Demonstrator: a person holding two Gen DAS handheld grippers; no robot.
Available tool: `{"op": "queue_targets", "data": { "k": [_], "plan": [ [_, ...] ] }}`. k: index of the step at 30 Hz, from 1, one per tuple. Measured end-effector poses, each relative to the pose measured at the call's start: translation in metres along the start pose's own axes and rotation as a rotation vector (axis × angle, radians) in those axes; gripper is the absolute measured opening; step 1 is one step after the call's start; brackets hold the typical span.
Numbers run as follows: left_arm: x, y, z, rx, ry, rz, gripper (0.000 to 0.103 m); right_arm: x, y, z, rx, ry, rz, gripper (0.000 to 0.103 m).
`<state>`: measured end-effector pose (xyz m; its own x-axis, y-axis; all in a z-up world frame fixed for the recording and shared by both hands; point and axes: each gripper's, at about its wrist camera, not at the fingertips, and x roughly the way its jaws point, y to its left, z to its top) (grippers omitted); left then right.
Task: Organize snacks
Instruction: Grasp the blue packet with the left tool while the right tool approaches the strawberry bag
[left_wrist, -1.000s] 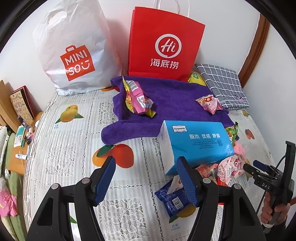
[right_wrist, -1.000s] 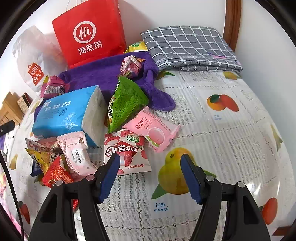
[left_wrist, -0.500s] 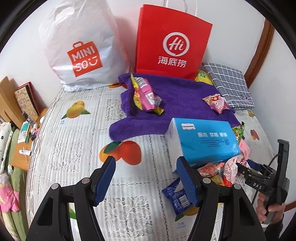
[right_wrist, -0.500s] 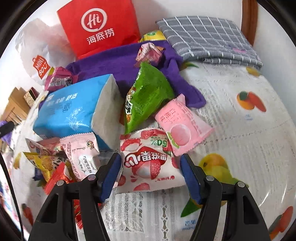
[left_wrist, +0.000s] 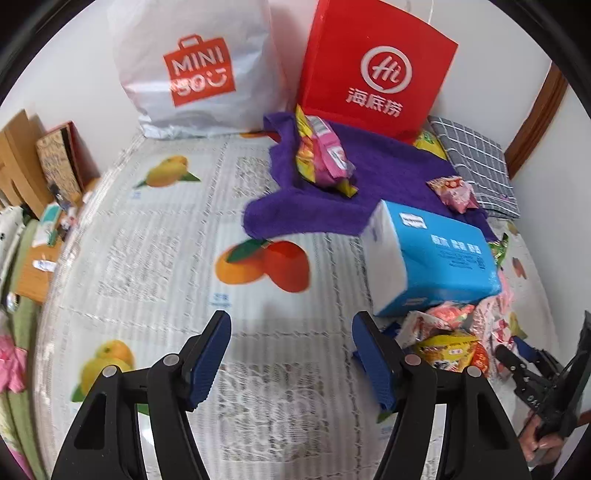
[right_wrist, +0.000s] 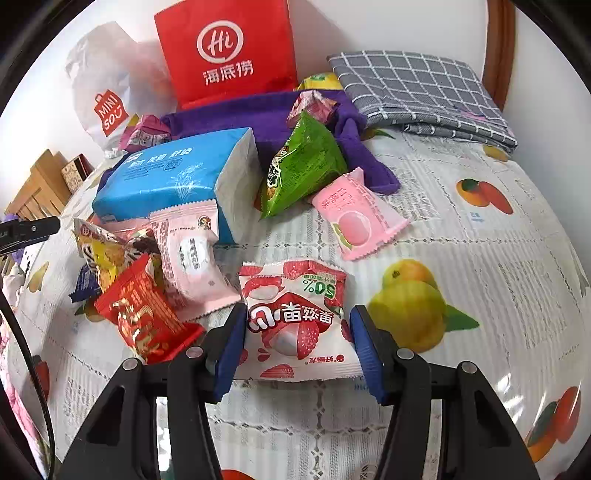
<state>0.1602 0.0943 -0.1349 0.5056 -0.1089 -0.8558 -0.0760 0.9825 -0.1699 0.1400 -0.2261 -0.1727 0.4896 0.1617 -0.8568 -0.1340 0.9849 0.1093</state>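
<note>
Pickup step, pretty much: the right gripper (right_wrist: 297, 345) had its jaws closing in around the lychee pack (right_wrist: 295, 325) lying on the tablecloth (right_wrist: 480, 280), not clearly pinching yet. Next it needed a firm squeeze, then a lift. The left gripper (left_wrist: 291, 352) hung apart, empty.

a lived-in home room: fruit-printed lace-pattern plastic tablecloth (left_wrist: 155, 258), white plastic shopping bag (left_wrist: 192, 66) and red paper carrier bag (left_wrist: 373, 70) against a plain white wall, folded grey checked cloth (right_wrist: 417, 88), wooden door frame (left_wrist: 535, 122).
</note>
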Motion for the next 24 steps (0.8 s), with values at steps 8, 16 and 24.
{"op": "queue_targets", "data": {
  "k": [8,16,24],
  "plan": [
    [0.006,-0.032,-0.014,0.071,0.022,-0.055,0.066,0.003,-0.002,-0.004,0.004,-0.051,-0.007,0.058],
    [0.025,-0.048,-0.029,0.06,0.081,-0.072,0.066,0.003,-0.003,-0.004,0.005,-0.05,-0.002,0.059],
    [0.04,-0.061,-0.029,0.056,0.091,-0.062,0.066,0.006,0.007,-0.006,-0.041,-0.037,-0.047,0.063]
  ]
}}
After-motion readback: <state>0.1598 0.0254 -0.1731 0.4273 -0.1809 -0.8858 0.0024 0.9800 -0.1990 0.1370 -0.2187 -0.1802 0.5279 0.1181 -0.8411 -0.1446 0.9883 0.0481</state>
